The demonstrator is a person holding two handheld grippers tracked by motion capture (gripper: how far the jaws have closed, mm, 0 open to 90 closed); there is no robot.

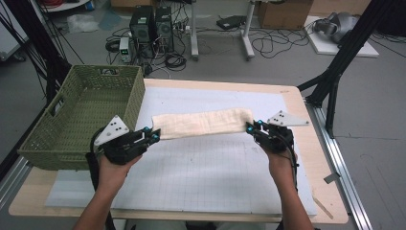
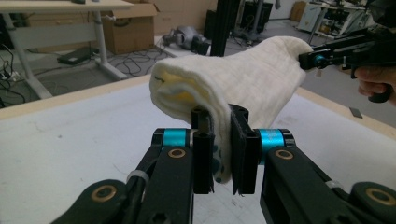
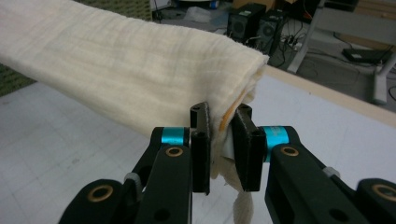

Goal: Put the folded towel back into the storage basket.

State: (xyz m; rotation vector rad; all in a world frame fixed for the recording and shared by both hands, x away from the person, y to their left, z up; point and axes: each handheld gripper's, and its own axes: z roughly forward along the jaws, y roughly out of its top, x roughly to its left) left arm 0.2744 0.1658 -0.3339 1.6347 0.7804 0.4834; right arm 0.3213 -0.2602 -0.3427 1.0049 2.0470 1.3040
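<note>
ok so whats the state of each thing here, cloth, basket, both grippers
cream cloth: folded into a long strip, held off the mat between the two grippers
left gripper: shut on one end of the cloth
right gripper: shut on the other end
green woven basket: upright, empty

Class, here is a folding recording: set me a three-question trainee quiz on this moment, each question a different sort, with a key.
1. True or false: the cream cloth lies flat in the green basket.
2. What grips the cloth's two ends?
3. Which is the cloth? A rolled ball, B long folded strip, C open square.

Key: 1 false, it is stretched above the white mat. 2 the left claw and the right claw, each shut on an end. 3 B.
</note>
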